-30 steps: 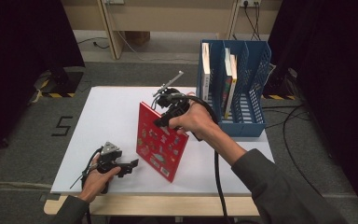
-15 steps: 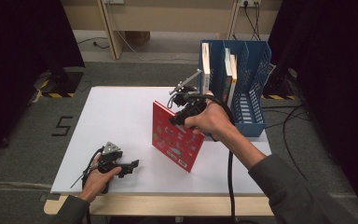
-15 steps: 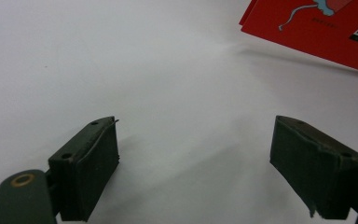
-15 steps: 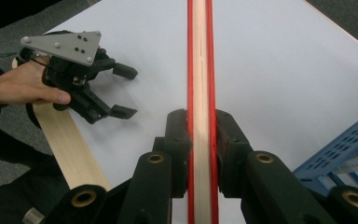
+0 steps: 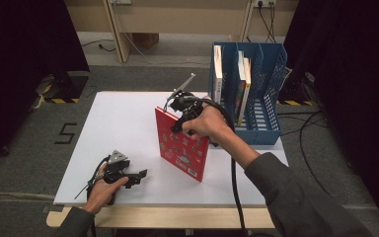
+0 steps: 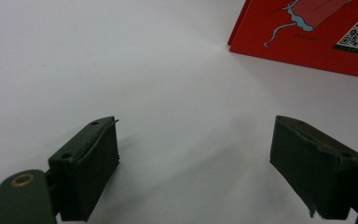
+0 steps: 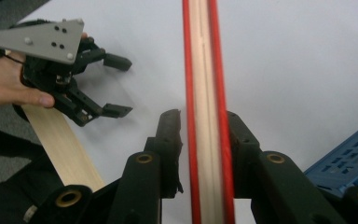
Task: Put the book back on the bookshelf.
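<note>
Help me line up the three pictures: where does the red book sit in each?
High view: red book stands on edge mid-table, right gripper at its top.
Left gripper view: its cover fills the upper right corner.
Right gripper view: edge-on, centre.
Shared landmark: the white table.

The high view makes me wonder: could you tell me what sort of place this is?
Probably a lab recording booth: a white table ringed by dark curtains, cables across the grey floor, and a blue file rack of books.

Open claw (image 6: 193,175), white table (image 6: 121,60), red book (image 6: 317,35)
</note>
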